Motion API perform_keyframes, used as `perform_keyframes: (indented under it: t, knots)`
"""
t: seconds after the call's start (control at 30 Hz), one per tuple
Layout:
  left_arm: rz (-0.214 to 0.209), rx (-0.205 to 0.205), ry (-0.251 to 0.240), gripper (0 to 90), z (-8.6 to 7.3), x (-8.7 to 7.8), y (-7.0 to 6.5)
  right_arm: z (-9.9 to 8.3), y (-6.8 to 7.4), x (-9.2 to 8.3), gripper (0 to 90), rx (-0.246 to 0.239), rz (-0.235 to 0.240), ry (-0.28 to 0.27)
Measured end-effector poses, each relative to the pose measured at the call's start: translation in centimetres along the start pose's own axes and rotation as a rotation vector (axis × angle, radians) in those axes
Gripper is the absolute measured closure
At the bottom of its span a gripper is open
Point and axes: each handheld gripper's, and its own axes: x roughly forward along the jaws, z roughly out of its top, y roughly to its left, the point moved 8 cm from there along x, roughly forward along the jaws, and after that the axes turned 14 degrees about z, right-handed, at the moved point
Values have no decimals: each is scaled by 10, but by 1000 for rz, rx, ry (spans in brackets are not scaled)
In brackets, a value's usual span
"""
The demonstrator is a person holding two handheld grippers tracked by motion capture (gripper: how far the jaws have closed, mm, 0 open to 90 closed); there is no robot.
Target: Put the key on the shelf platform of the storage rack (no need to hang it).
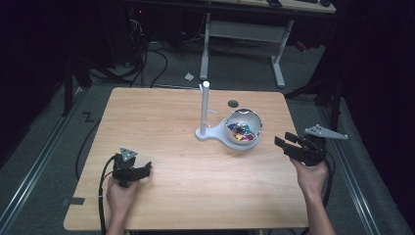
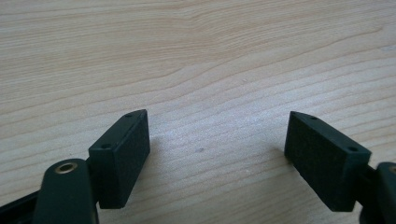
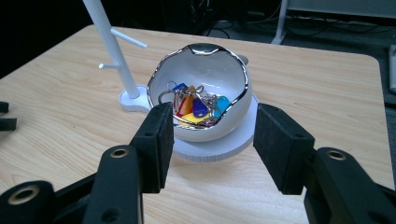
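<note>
A white bowl point(image 1: 243, 128) with a silver rim holds several coloured key tags on rings point(image 3: 196, 106). It rests on the round end of a white stand whose thin post point(image 1: 204, 105) carries short pegs. My right gripper point(image 1: 285, 142) hovers at the table's right edge, open, its jaws pointing at the bowl point(image 3: 201, 70) with nothing between them. My left gripper point(image 1: 146, 169) lies low over the front left of the table, open and empty, its pads point(image 2: 125, 154) framing bare wood.
The wooden table point(image 1: 161, 127) has a small round hole point(image 1: 233, 103) behind the bowl. Cables, a rail and a white desk frame point(image 1: 244, 34) stand on the dark floor beyond the far edge.
</note>
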Motion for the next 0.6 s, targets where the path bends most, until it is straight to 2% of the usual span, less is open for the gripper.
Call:
perform_keyframes:
  t: [0.33, 0.6]
  knots:
    - [4, 1, -1, 227, 0, 0, 0, -19, 0, -11, 479, 9, -18, -8]
    - [5, 1, -1, 228, 0, 0, 0, -31, 2, -10, 486, 7, -12, -12]
